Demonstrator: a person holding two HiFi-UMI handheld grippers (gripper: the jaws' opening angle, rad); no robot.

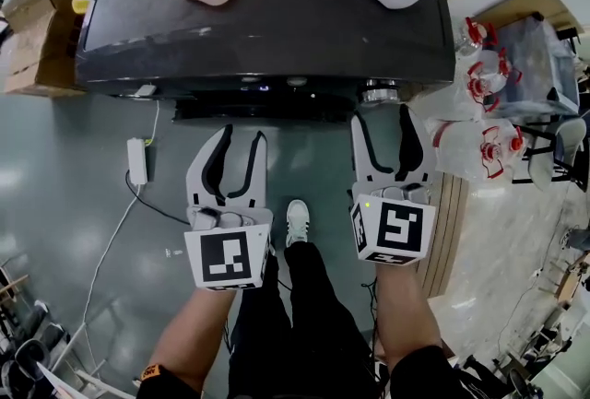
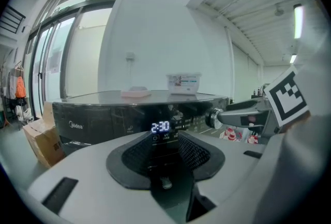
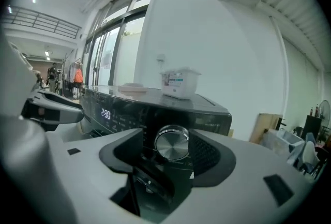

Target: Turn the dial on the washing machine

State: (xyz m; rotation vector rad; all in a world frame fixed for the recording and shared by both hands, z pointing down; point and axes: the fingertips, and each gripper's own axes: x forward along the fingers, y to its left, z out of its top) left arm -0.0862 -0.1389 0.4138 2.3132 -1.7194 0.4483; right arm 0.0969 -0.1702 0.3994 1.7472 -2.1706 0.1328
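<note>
1. Looking down, head view: the dial (image 1: pixel 379 94) sits at the washing machine's (image 1: pixel 277 29) front right corner, with the right claw (image 1: pixel 383 121) just before it.
2. Left gripper view: the left claw (image 2: pixel 166 151) is spread and empty, facing the display (image 2: pixel 160 127).
3. Right gripper view: the right claw is released, jaws either side of the dial, not touching. The dial's axis runs level, face outward. Centre on it, clench evenly, then roll.

The dial (image 3: pixel 172 143) is a round, brushed-silver knob standing out from the front of the dark, glossy washer (image 1: pixel 277 29), near its right edge. The washer's display (image 2: pixel 160 127) glows 2:30.
</note>
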